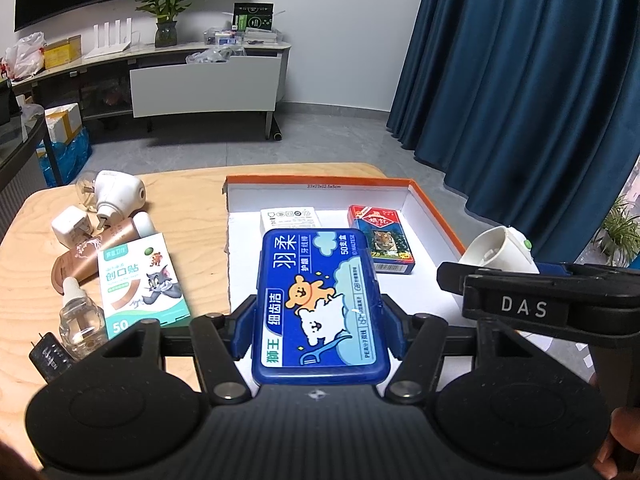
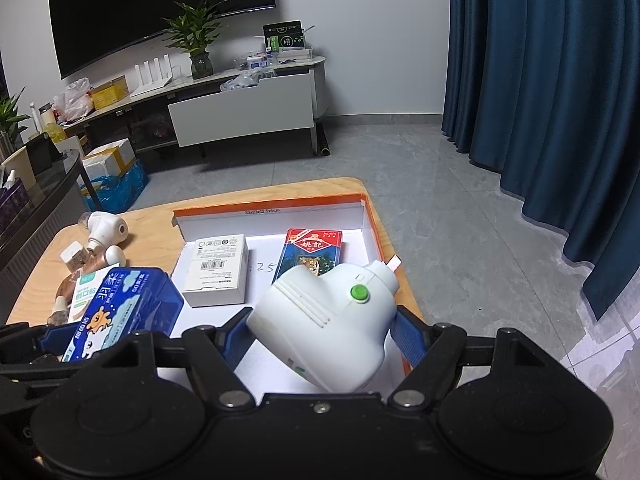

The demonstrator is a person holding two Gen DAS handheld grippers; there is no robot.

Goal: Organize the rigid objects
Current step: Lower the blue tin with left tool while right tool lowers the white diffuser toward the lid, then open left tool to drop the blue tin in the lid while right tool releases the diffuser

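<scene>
My left gripper (image 1: 320, 320) is shut on a blue dental floss box (image 1: 320, 304) and holds it above the front of the orange-rimmed white box (image 1: 436, 208). My right gripper (image 2: 320, 332) is shut on a white plug-in device with a green button (image 2: 328, 324), over the same box (image 2: 368, 216). That device also shows in the left wrist view (image 1: 500, 252). Inside the box lie a small white carton (image 2: 216, 272) and a pack of playing cards (image 2: 312, 256). The floss box also shows in the right wrist view (image 2: 120, 312).
On the wooden table (image 1: 184, 192) left of the box lie a white plug-in device (image 1: 116, 196), a white charger (image 1: 70, 228), a brown tube (image 1: 92, 252), a bandage box (image 1: 140, 280), a clear bottle (image 1: 78, 316) and a black plug (image 1: 46, 356). Blue curtains (image 1: 520, 80) hang at right.
</scene>
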